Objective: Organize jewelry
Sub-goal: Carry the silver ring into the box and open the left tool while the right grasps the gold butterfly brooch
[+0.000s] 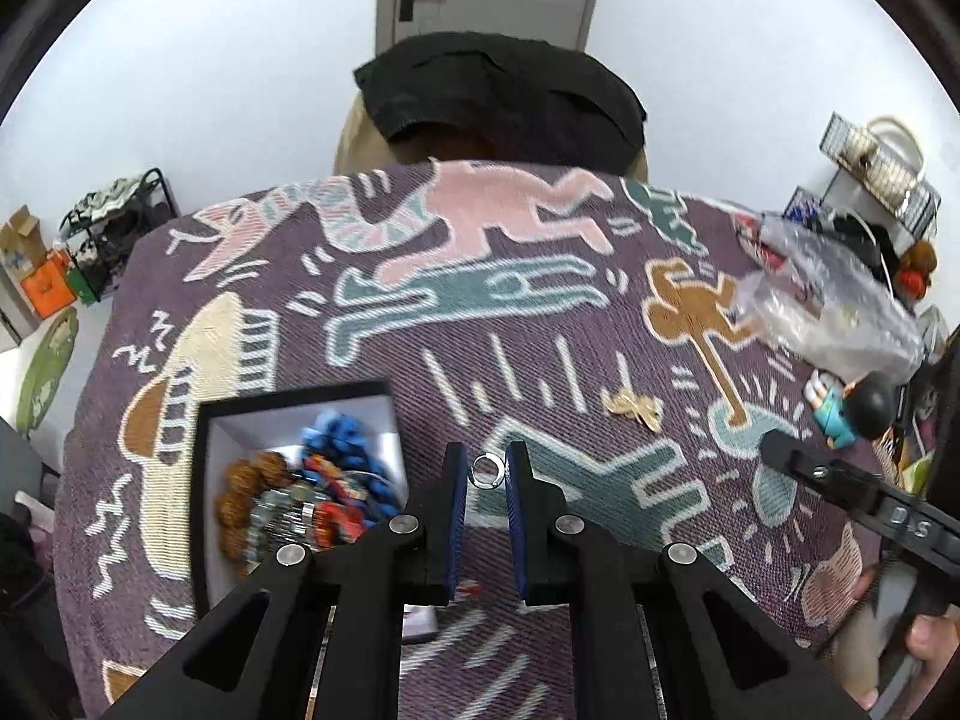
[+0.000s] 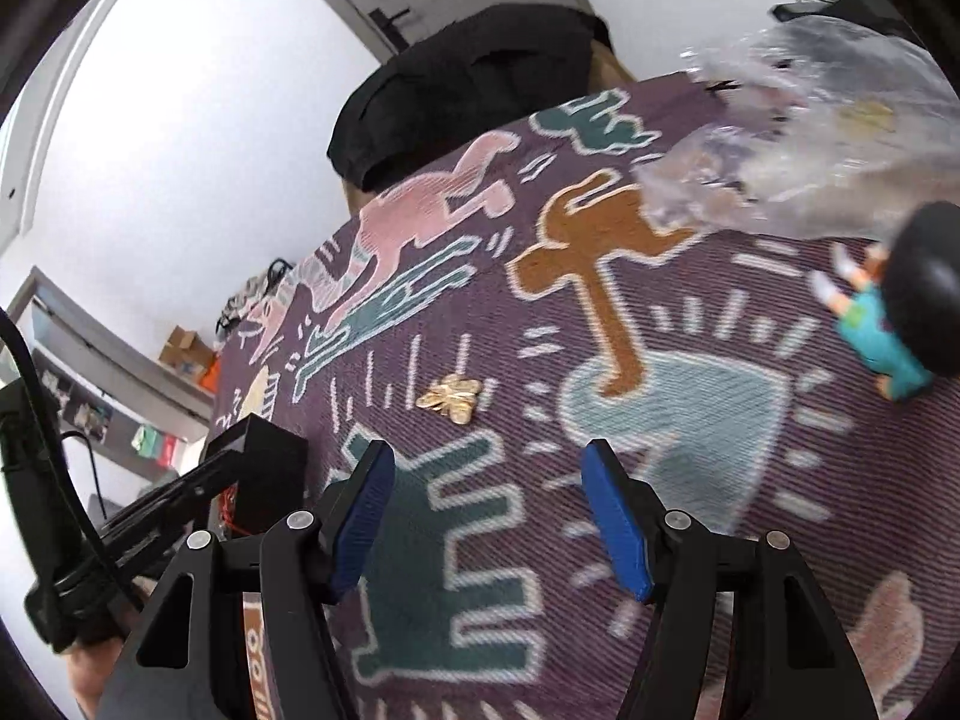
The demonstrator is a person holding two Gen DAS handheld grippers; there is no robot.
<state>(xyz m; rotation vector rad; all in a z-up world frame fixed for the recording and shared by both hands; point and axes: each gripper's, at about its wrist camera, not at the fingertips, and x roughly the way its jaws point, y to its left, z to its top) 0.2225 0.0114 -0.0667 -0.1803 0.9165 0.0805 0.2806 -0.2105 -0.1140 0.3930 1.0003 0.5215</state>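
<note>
In the left wrist view my left gripper (image 1: 486, 457) is shut on a small silver ring (image 1: 487, 471), lifted above the patterned purple cloth (image 1: 420, 360). Just left of it stands a black-rimmed white box (image 1: 294, 397) with brown beads, blue beads and other bracelets inside. A gold leaf-shaped piece (image 1: 635, 405) lies on the cloth to the right. In the right wrist view my right gripper (image 2: 489, 457) is open over the cloth with nothing between its blue pads (image 2: 618, 534). The gold piece (image 2: 451, 399) lies a little beyond its fingertips. This view is slightly blurred.
A crumpled clear plastic bag (image 1: 840, 312) (image 2: 810, 150) and a small toy figure in a teal top (image 1: 852, 414) (image 2: 894, 330) lie at the cloth's right side. A black garment (image 1: 498, 90) hangs over a chair at the far edge. Shelves and clutter stand along the walls.
</note>
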